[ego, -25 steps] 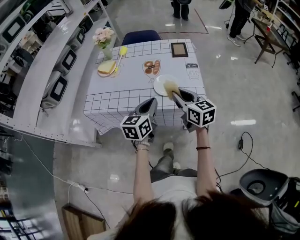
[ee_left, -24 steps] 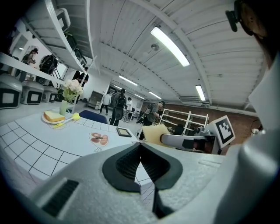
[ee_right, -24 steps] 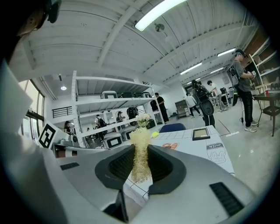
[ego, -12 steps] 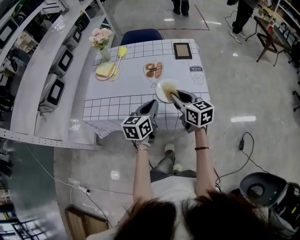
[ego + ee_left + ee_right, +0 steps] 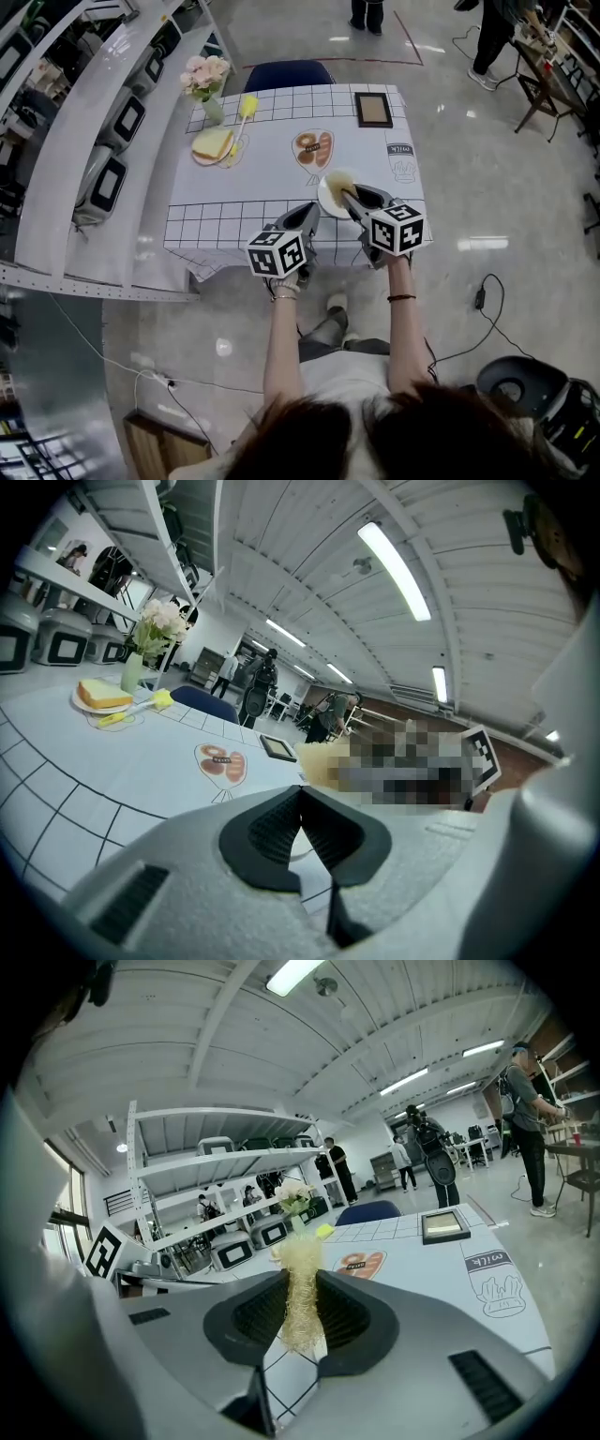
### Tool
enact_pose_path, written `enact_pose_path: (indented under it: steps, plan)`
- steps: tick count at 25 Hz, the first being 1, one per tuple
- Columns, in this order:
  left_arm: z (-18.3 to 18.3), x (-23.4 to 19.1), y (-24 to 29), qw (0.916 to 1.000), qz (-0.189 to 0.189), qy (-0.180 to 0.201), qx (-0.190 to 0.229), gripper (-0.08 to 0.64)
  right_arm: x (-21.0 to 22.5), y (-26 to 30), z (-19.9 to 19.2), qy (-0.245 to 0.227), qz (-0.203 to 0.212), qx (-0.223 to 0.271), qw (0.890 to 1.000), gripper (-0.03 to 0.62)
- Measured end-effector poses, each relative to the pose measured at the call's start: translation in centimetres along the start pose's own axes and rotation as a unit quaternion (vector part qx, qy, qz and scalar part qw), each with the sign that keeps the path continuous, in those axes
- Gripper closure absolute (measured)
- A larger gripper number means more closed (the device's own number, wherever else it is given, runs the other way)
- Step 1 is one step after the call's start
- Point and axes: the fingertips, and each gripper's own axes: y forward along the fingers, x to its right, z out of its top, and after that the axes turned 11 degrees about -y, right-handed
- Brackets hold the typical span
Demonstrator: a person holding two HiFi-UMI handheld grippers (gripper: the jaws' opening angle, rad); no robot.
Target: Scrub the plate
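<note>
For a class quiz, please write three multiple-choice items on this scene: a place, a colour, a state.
1. Where on the table is the picture frame? A. near left corner B. far right corner C. centre
2. What colour is the scrubber? A. pale yellow B. blue C. black
3. How is the left gripper? A. open wide B. shut on the scrubber C. shut, empty
Answers: 1 B, head view shows it there; 2 A, its fibres look so; 3 C, its jaws meet on nothing.

round white plate point(image 5: 325, 198) has slid lower in frame, closer in; pale yellow fibrous scrubber point(image 5: 339, 179) in right gripper point(image 5: 348, 194) moved from plate's right part to its upper middle
</note>
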Motion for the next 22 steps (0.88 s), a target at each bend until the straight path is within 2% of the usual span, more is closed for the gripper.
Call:
enact_pose_path:
  steps: [15, 22]
  plan:
    - [0.3, -4.0, 2.8, 0.999, -0.002, -0.029, -0.035, 0.549, 2.9, 4.5, -0.9, 0.006, -0.007, -0.031, 0.999, 0.512]
    - [0.7, -4.8, 4.0, 0.9982, 0.014, -0.052, -0.028, 0.549, 4.2, 6.1, -0.7, 0.001, 0.022, -0.054, 0.998, 0.512]
